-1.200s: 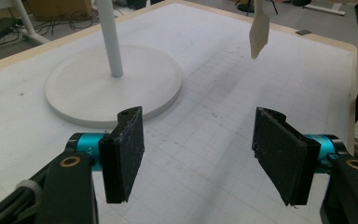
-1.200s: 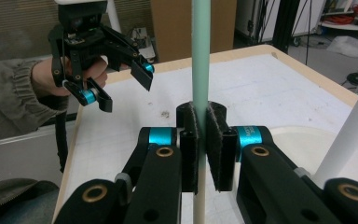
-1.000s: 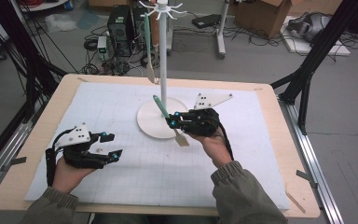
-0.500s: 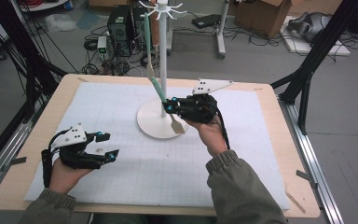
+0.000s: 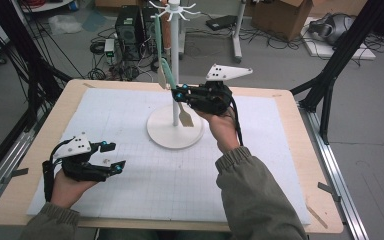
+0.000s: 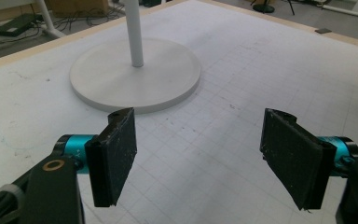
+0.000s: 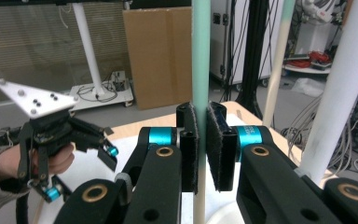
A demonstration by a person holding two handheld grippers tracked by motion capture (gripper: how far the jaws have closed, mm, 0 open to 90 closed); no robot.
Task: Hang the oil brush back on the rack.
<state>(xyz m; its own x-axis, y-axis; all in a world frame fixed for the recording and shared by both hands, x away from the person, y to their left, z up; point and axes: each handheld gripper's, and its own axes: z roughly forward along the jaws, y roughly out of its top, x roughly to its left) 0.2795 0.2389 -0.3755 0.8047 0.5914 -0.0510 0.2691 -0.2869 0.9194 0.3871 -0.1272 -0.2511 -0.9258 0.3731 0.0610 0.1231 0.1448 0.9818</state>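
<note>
My right gripper [image 5: 179, 95] is shut on the green handle of a spatula [image 5: 168, 75], whose pale blade [image 5: 185, 119] hangs over the white stand's round base [image 5: 166, 136]. In the right gripper view the pads [image 7: 189, 140] pinch that handle [image 7: 200, 51] just beside the stand's pole [image 7: 349, 70]. A second green-handled utensil [image 5: 156, 35] hangs from the hooks at the top of the stand [image 5: 172, 7]. My left gripper [image 5: 112, 156] rests low at the front left of the mat. Its jaws have just been opening and stand open [image 6: 200, 158] with nothing between them.
A white gridded mat [image 5: 130, 110] covers the wooden table [image 5: 300, 150]. Behind the table are a computer tower [image 5: 130, 25], cables and cardboard boxes [image 5: 280, 15]. Black frame legs [image 5: 330, 85] stand at both sides. My left gripper [image 7: 51, 135] appears in the right gripper view.
My right hand has lifted the spatula up and away from me, closer to the stand's pole. The left hand has stayed in place.
</note>
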